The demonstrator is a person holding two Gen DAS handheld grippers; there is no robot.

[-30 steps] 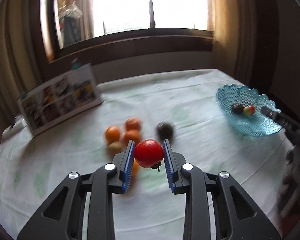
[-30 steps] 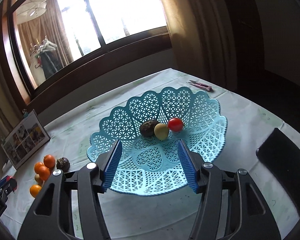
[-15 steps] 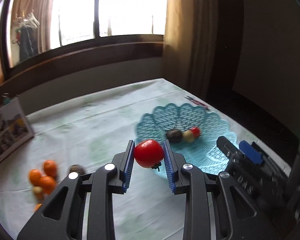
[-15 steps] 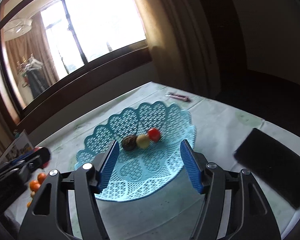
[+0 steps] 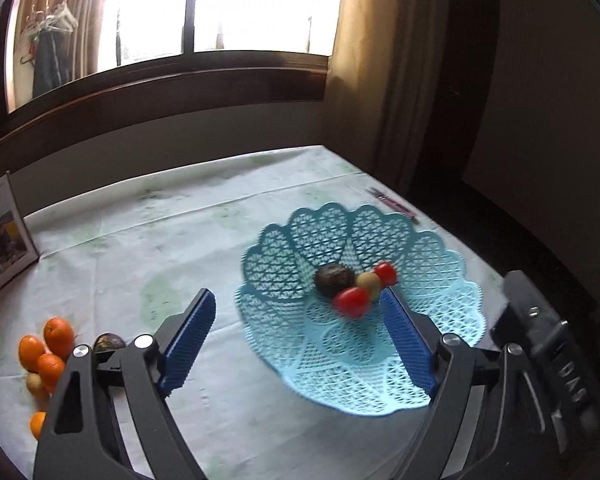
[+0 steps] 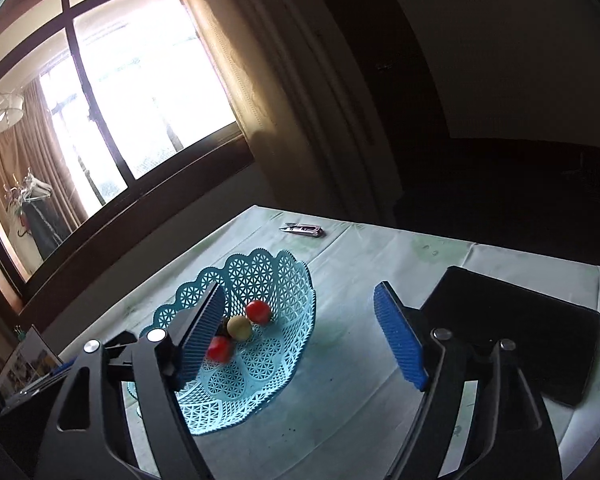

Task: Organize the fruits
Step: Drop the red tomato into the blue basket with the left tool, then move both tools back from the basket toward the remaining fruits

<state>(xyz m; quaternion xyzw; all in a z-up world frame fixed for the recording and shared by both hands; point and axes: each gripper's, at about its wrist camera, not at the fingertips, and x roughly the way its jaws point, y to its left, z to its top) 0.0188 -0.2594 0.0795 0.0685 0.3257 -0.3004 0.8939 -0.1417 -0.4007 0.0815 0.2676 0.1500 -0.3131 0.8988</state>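
The left gripper [image 5: 296, 334] hangs over the near edge of the blue lattice basket [image 5: 432, 344], and its jaws are opening with nothing between them. A red tomato [image 5: 353, 301], blurred, sits free in the basket just ahead of the gripper, beside a dark fruit [image 5: 332, 278], a yellowish fruit [image 5: 369, 282] and a smaller red one [image 5: 386, 272].

The fruits still to be sorted lie the other way. The oranges [image 5: 46, 350] and a second dark fruit [image 5: 109, 342] are bunched on the counter [image 5: 140, 240] at the lower left of the left wrist view, partly behind that gripper's left finger and well apart from the basket. They are much nearer the left hand than the right, so the next pick probably falls to the left hand, which would have to swing back leftward to face them.

The right gripper [image 6: 298, 338] points at the far right side of the basket. Its jaws are opening too and hold nothing. The heap of oranges does not show in its view. None of the loose fruits has a marked long axis, so approach angle should matter little.
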